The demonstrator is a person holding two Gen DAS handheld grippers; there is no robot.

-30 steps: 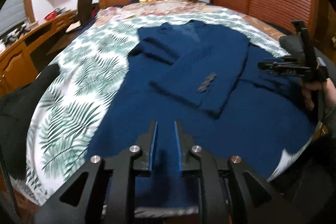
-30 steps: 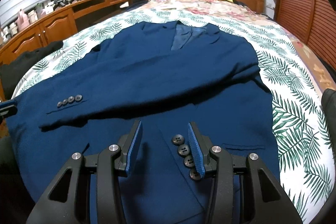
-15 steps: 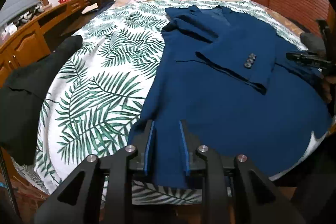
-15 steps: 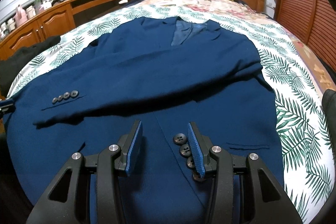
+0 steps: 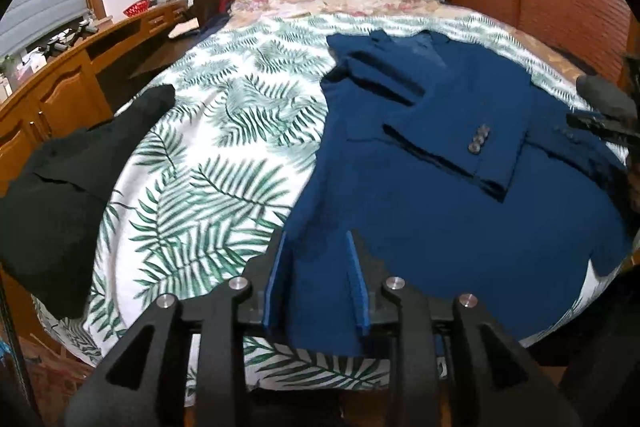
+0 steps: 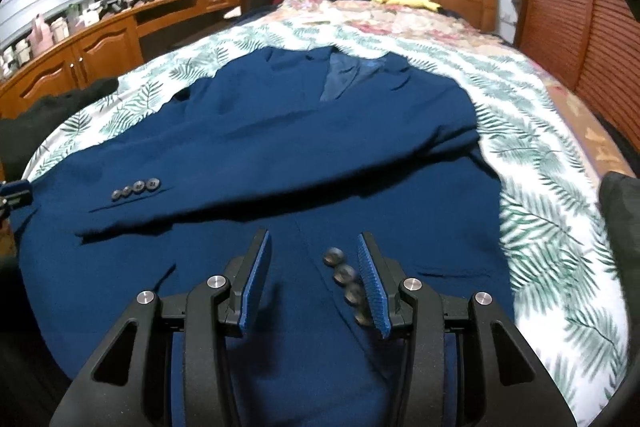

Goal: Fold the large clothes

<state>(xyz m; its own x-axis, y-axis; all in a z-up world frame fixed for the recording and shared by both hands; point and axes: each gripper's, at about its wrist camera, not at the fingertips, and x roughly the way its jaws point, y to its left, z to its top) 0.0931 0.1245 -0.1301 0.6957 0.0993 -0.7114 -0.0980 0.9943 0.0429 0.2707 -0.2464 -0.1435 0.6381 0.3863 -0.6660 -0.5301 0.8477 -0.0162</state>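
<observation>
Jacket hem waiting for a two-handed fold

Bedspread (image 5: pixel 208 163) with the fern print stretches ahead of both tools; navy jacket (image 6: pixel 280 131) lies face-up on it, collar far ahead, hem nearest, one sleeve (image 6: pixel 208 183) folded across the chest just beyond the right gripper (image 6: pixel 314 281), whose jaws gape over the front buttons (image 6: pixel 344 273) without touching cloth; left gripper (image 5: pixel 316 281) sits at the hem's near corner, its jaws having just been opening, cloth between the pads but apparently not pinched; my judgement: close each tool on a hem corner at matching depth, seize both layers, lift together and carry the hem forward to the collar, keeping the sleeve flat.
</observation>
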